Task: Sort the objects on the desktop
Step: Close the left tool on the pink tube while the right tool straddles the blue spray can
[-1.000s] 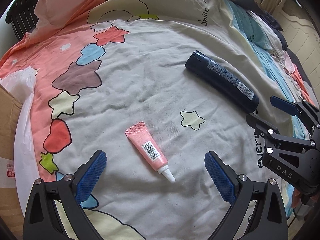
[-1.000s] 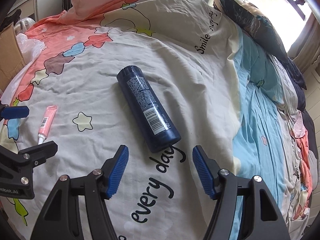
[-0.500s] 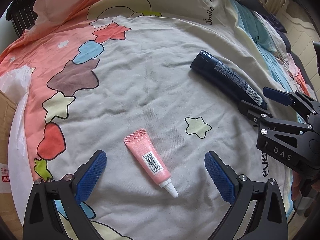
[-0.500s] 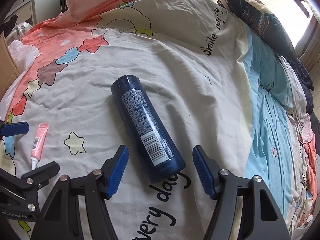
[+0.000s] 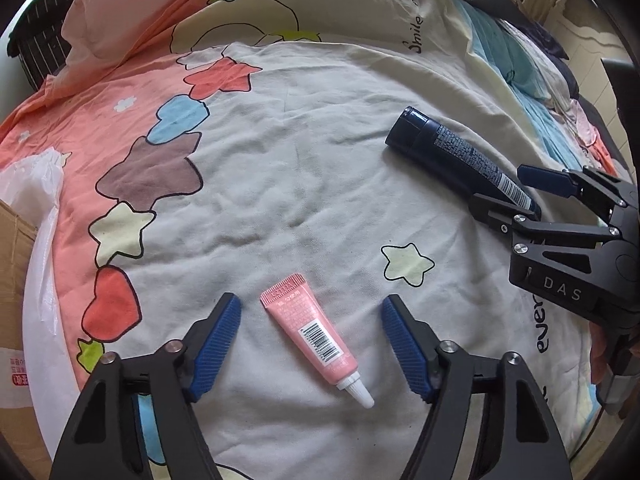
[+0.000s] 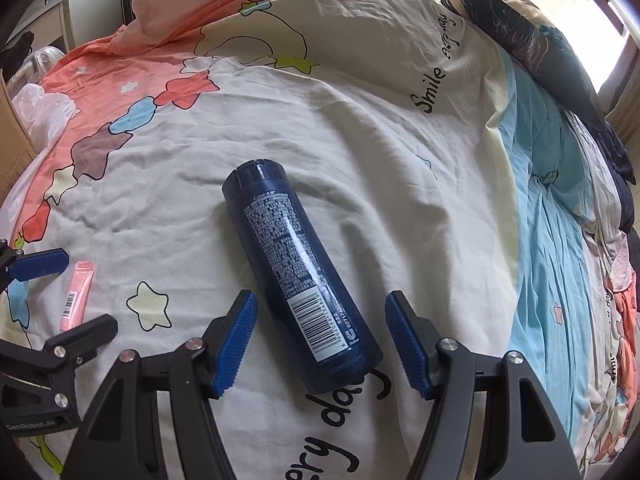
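Both grippers spread wide: left gripper point(image 5: 310, 344) astride pink tube point(image 5: 312, 334), right gripper point(image 6: 320, 340) astride navy bottle point(image 6: 298, 276), base partly hidden.

Pink tube point(image 5: 310, 332) lies flat, white cap toward camera; dark blue bottle point(image 6: 298, 276) lies flat well apart, probably closed.

A rumpled cartoon-print bedsheet point(image 6: 360, 128) covers the bed, bearing a dark blue bottle point(image 6: 298, 276) lying flat between the right tool's fingers and a small pink tube point(image 5: 310, 330) between the left tool's.
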{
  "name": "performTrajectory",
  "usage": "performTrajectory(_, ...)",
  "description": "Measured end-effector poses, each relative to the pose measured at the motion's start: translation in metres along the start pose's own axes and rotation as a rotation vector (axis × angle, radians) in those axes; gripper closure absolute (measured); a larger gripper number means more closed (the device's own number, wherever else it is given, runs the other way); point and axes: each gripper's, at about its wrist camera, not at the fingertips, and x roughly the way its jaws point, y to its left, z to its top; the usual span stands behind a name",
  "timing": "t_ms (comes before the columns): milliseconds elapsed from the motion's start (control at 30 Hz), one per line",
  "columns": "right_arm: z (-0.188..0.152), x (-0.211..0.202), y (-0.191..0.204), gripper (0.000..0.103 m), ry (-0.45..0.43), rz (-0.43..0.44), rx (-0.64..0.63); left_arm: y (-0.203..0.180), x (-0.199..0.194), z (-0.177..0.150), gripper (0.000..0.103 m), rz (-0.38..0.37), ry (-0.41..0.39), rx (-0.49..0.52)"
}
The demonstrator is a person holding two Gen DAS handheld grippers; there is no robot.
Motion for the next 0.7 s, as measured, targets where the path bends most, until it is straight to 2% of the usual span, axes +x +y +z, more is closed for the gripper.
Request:
performTrajectory(33,0.000,0.000,0.001,0.040,0.000,-0.001,-0.003,0.001,-0.001,0.000,0.046,-0.001,-0.001,0.006)
performTrajectory(100,0.001,0.002,0.003,0.040,0.005,-0.002,-0.005,0.002,-0.002,0.000,0.069,-0.004,-0.003,0.018)
performTrajectory(167,0.001,0.004,0.006,0.040,0.013,-0.007,-0.012,0.006,-0.003,0.001,0.078,-0.028,-0.001,0.013)
performTrajectory(300,0.004,0.007,0.006,0.040,0.021,-0.005,-0.005,0.014,-0.003,0.002,0.080,-0.082,0.010,-0.007)
performTrajectory(567,0.009,0.011,0.007,0.040,0.039,0.002,0.010,0.015,-0.007,-0.001,0.081,-0.092,0.012,-0.009)
performTrajectory(700,0.007,0.012,0.004,0.042,0.055,0.049,0.046,0.012,-0.008,-0.004,0.081,-0.079,0.014,0.024)
